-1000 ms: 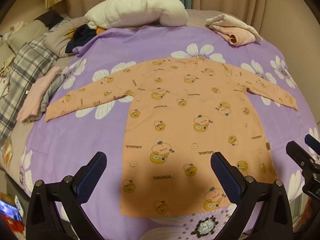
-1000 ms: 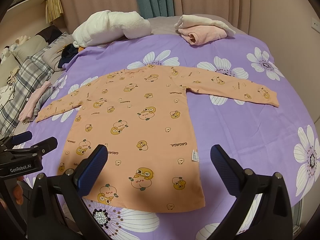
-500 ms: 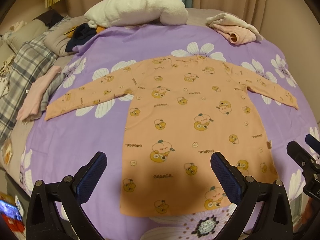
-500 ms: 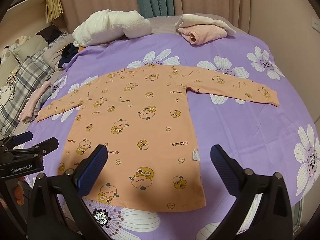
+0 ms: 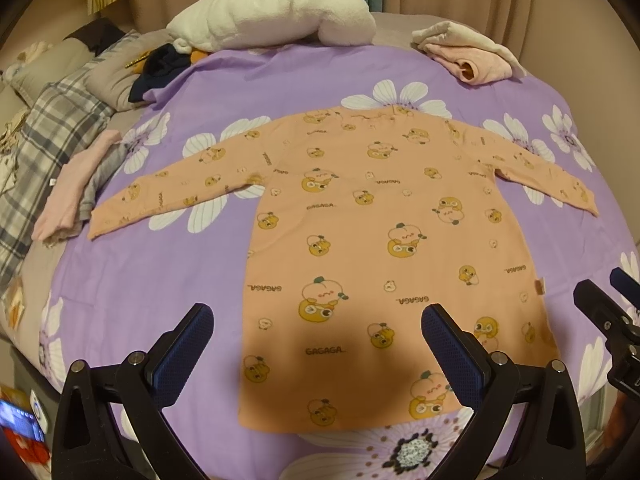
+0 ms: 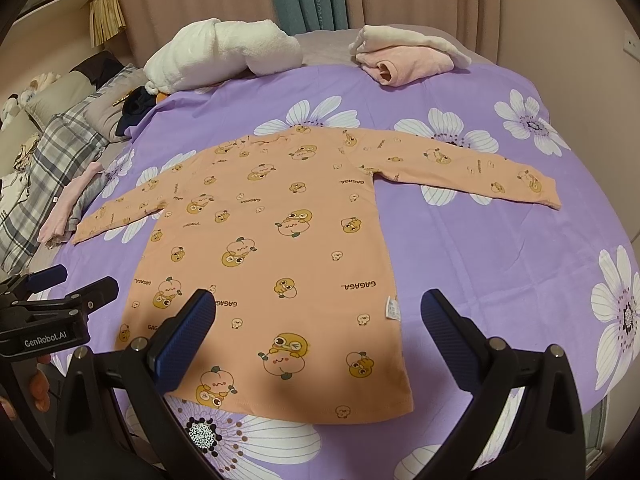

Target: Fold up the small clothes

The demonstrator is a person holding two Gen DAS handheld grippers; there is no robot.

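A small orange long-sleeved shirt [image 5: 380,248] with cartoon prints lies flat and spread out on a purple flowered sheet [image 5: 152,280], both sleeves stretched sideways, hem toward me. It also shows in the right wrist view [image 6: 280,248]. My left gripper [image 5: 318,344] is open and empty, held above the hem's left part. My right gripper [image 6: 318,340] is open and empty, above the hem's right part. Each gripper shows at the edge of the other's view: the right one [image 5: 608,312], the left one [image 6: 60,292].
A white fluffy bundle [image 5: 272,12] and folded cream and pink clothes [image 5: 468,56] lie at the far edge of the bed. A plaid blanket [image 5: 44,140], pillows and a pink and grey garment [image 5: 76,184] lie at the left. The bed's near edge is just below the hem.
Both views have shifted very slightly; the shirt lies as before and both grippers stay open.
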